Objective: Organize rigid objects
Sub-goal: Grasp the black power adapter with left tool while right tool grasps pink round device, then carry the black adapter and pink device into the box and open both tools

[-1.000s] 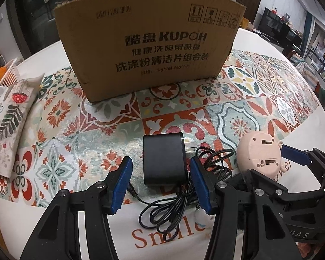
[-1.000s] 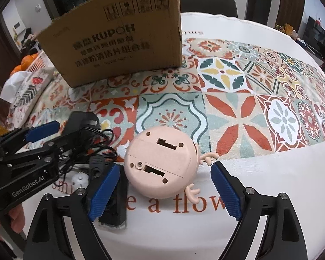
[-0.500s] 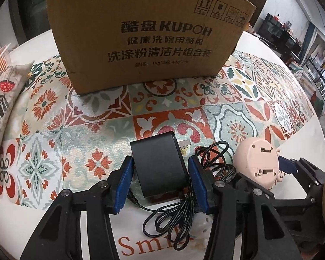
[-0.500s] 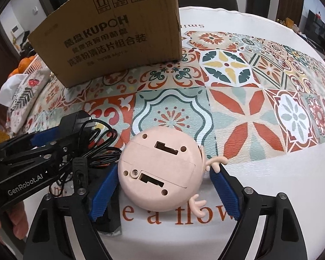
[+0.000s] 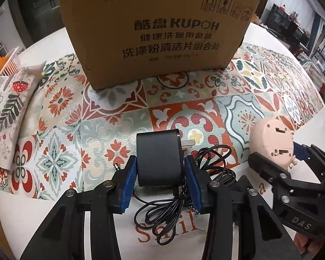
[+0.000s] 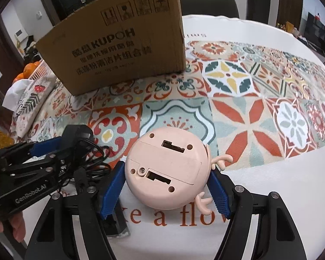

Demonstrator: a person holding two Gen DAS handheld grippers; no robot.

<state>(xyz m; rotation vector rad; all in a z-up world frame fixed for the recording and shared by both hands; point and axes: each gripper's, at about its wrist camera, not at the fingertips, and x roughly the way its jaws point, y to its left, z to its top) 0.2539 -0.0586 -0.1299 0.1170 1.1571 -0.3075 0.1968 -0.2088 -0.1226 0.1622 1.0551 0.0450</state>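
My left gripper is shut on a black power adapter whose coiled black cable hangs down to the cloth. My right gripper is shut on a round pink toy, back side up, with small pink antlers. Both are held just above the table. In the right wrist view the left gripper is at the left with the adapter. In the left wrist view the right gripper and pink toy are at the right. A tall cardboard box stands behind, its inside hidden.
The round table has a patterned tile cloth. A floral fabric pouch and a white basket with oranges sit at the left. A small dark object lies under my right gripper. A dark chair stands behind the table.
Both grippers closed on their objects: the left on the adapter, the right on the pink toy. Both have lifted slightly and moved toward the box.
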